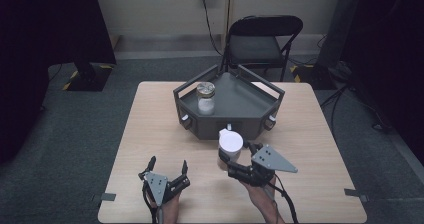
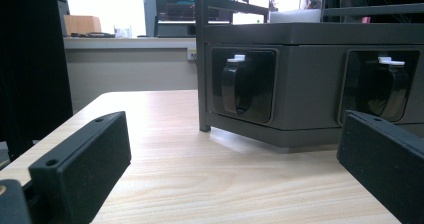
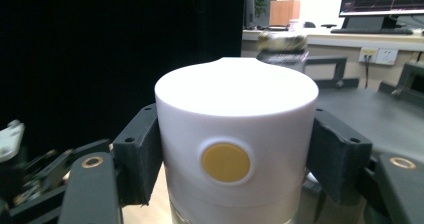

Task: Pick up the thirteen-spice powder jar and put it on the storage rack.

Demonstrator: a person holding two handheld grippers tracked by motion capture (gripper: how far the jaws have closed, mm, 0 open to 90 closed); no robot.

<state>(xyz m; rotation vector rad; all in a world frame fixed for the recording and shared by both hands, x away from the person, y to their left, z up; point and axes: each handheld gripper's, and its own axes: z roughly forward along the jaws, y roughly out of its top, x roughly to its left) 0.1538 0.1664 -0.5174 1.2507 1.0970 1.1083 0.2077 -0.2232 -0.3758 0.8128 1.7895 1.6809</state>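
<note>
Claws, near edge of desk (image 1: 150,109): left claw (image 1: 167,164) rests low with jaws spread, nothing between them. Right claw (image 1: 235,154) is clamped on a white-capped container (image 1: 230,141), pads on opposite sides of the cap, held above the desk just before the grey tray (image 1: 260,104). Container: rigid, smooth plastic, likely light and slippery; the wide cap (image 3: 235,129) with its yellow dot suits a firm side grip. Farther: glass jar (image 1: 205,98) standing in the tray.
</note>
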